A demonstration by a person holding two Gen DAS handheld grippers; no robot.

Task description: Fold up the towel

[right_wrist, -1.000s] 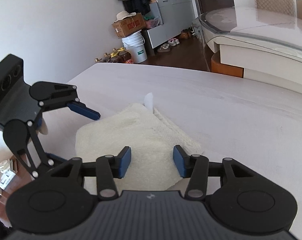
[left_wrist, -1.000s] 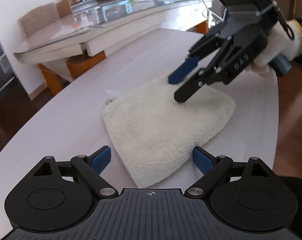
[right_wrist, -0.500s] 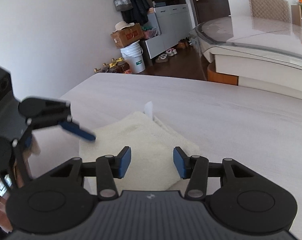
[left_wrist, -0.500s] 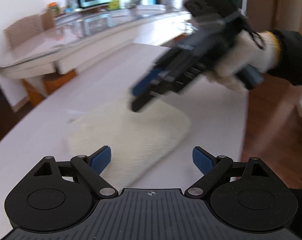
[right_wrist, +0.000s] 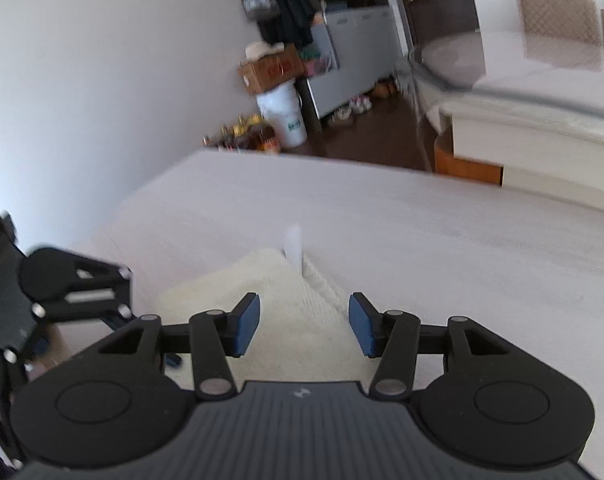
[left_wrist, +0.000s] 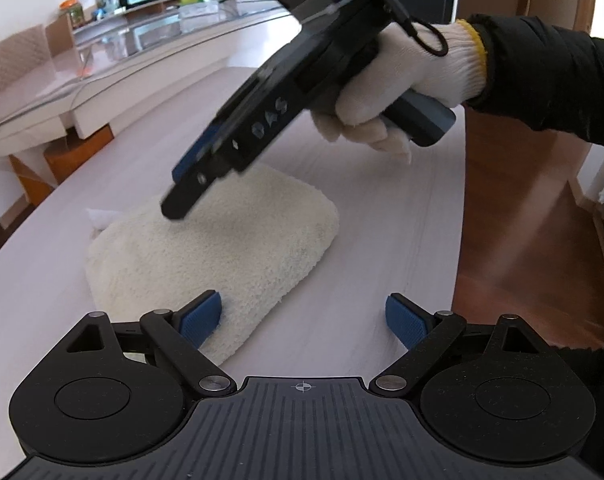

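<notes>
In the middle of the left wrist view, your folded towel (left_wrist: 217, 256) lies flat on the pale table (left_wrist: 382, 240); one towel, cream and fluffy, with one white tag (left_wrist: 99, 216) poking out at its far left corner. Your left gripper (left_wrist: 304, 318) sits at the bottom of the frame with its two blue pads spread wide; the left pad (left_wrist: 201, 318) is over the towel's near corner, whether touching it I cannot tell; the right pad (left_wrist: 406, 322) is over bare table, well clear of the cloth; nothing is pinched between them. Above the towel, from the upper right of the frame, your gloved right hand (left_wrist: 402, 84) holds the right gripper (left_wrist: 189, 188), its tip angled down over the towel's far half, with a soft shadow on the cloth below it; from this side I cannot tell how its fingers stand.

Switch to the right wrist view, and it is blurry; the right gripper (right_wrist: 304, 326) at the bottom of the frame has its two blue pads parted with a clear gap; the towel (right_wrist: 297, 320) lies beneath and between them, its far corner and the tag (right_wrist: 293, 246) running up past the tips; nothing is gripped. At the lower left edge, the left gripper (right_wrist: 113, 316) shows as dark linkages beside the towel's left edge.
</notes>
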